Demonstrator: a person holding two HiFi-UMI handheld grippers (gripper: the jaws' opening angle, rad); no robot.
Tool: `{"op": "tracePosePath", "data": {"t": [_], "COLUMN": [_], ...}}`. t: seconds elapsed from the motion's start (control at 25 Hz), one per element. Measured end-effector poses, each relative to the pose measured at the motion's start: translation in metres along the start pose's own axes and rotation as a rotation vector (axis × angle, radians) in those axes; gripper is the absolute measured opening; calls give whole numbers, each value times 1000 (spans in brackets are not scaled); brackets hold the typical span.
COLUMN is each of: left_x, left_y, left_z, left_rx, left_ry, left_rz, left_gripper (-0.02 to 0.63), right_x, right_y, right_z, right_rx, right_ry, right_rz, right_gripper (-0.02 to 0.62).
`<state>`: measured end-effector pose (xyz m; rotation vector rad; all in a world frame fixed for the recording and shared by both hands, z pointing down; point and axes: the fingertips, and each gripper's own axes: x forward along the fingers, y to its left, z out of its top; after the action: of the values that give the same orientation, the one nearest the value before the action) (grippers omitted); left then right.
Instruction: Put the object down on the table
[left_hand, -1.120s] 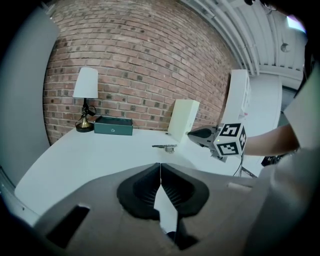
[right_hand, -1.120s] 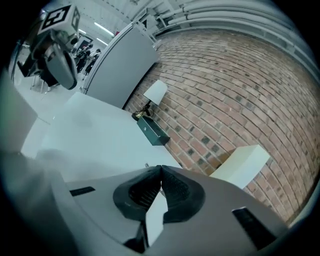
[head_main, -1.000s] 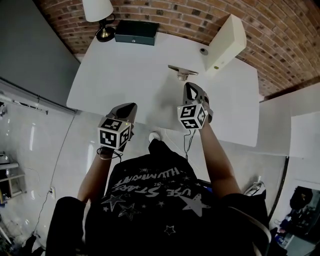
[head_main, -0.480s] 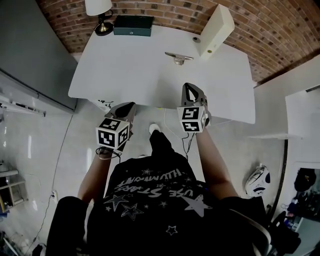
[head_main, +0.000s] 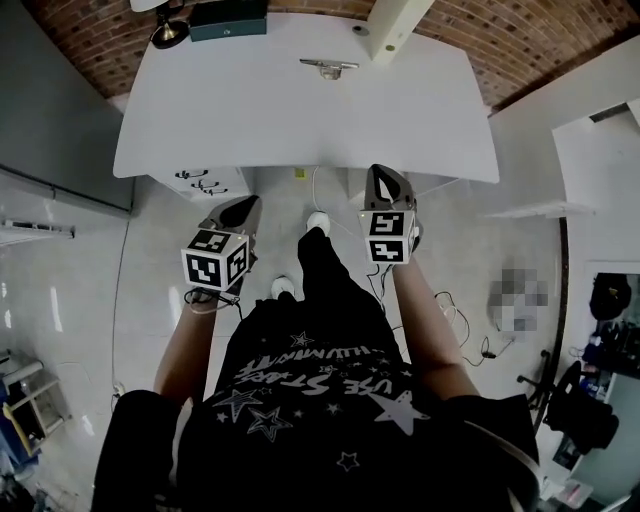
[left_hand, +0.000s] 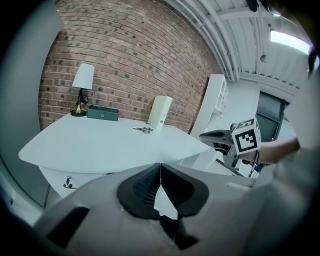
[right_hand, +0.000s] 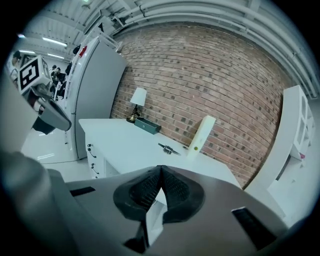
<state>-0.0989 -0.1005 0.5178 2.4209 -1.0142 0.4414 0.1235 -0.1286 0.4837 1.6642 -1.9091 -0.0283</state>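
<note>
— White table ahead. Starting at the left, the left gripper hangs short of the near edge, its black ribbed pads pressed together on nothing.
— Agreed, empty. And the object?
— Centre-back of the tabletop there's a small silvery metal tool, already lying flat. It sits between the dark green box on the left and the tall cream upright box on the right. Its long axis runs side to side, along the far edge.
— So it's well apart from both grippers, out ahead?
— Yes, forward and slightly left of the right gripper, which is the nearer one. Its jaws are closed tight with nothing between them. I'd judge the set-down finished.
</note>
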Motion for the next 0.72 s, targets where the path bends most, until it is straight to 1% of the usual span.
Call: {"op": "tracePosePath", "data": {"t": [0.16, 0.4, 0.56, 0.72], "left_x": [0, 3, 13, 28], "left_y": [-12, -27, -38, -48], "left_z": [-10, -10, -8, -7], "left_rx": [2, -4, 13, 26], "left_ry": [9, 6, 20, 28], "left_rz": [-32, -68, -82, -80], "left_gripper": [20, 20, 20, 20], "right_x": [-17, -29, -38, -42], "right_y": [-6, -17, -22, -30], "right_z": [-16, -21, -30, -45], "right_rx": [26, 43, 76, 90], "right_ry": [30, 42, 42, 47], "right_rz": [-23, -31, -25, -18], "right_gripper": [2, 2, 2, 2]}}
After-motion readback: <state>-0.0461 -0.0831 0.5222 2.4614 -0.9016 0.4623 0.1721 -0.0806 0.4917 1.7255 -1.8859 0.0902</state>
